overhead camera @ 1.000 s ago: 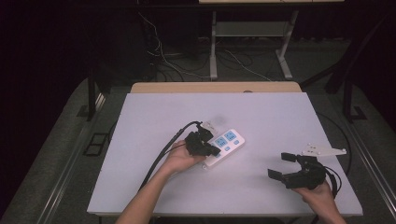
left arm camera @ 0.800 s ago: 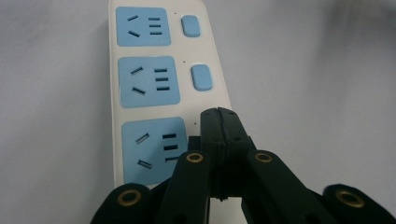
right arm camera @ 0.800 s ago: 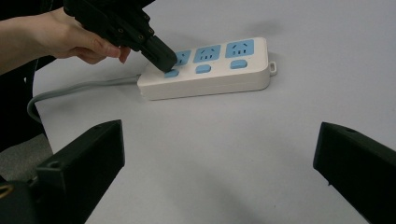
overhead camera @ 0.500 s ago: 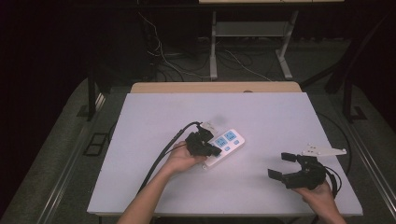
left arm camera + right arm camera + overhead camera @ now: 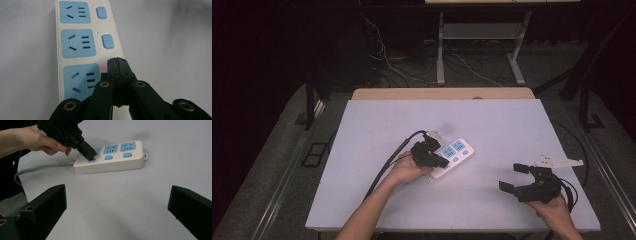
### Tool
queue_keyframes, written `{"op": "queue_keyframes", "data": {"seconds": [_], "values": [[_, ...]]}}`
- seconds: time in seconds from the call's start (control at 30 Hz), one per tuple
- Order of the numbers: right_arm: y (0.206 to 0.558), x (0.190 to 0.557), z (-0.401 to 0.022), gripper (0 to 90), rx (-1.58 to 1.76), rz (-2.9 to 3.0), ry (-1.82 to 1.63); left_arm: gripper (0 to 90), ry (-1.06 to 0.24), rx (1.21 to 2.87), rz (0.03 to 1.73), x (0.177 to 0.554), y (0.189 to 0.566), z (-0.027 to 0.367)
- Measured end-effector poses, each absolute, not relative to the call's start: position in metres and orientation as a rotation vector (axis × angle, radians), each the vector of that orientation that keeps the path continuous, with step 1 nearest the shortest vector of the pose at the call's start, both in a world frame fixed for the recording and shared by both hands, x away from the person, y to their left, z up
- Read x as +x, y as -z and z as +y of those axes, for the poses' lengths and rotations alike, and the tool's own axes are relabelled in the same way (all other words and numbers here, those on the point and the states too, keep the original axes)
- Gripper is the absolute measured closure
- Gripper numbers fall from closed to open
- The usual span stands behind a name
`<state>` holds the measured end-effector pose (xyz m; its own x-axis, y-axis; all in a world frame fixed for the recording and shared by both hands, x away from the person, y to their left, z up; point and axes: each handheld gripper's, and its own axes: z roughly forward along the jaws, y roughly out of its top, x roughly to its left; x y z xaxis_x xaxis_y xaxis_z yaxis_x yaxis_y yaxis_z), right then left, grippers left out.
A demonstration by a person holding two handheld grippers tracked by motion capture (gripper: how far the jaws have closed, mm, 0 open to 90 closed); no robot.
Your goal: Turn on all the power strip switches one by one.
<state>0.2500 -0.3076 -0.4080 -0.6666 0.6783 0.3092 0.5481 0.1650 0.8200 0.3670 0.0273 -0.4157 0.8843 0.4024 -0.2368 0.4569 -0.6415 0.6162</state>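
Two jaws of my left gripper (image 5: pixel 117 62) are pressed together w/ nothing between, tips down on the nearest switch (image 5: pixel 91 160) of the strip (image 5: pixel 452 152), next to a small red light (image 5: pixel 104 67). Looks like I'm mid-press on that button; next I'd guess lift straight off w/o dragging the strip. Two more switches and blue sockets run on beyond the tips. Strip lies flat mid-table (image 5: pixel 512 125), cord (image 5: pixel 45 167) trailing back under my hand. My right gripper (image 5: pixel 521 177) hovers well apart near the right edge, jaws spread wide, empty, aimed at the strip.
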Motion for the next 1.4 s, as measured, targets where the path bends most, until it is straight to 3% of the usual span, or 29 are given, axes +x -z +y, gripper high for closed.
{"op": "queue_keyframes", "data": {"seconds": [1.4], "values": [[0.408, 0.25, -0.312, 2.0, 1.228, 2.282, -1.528, 89.9, 0.04, 2.349, 0.595, 0.367, 0.396, 0.022]]}}
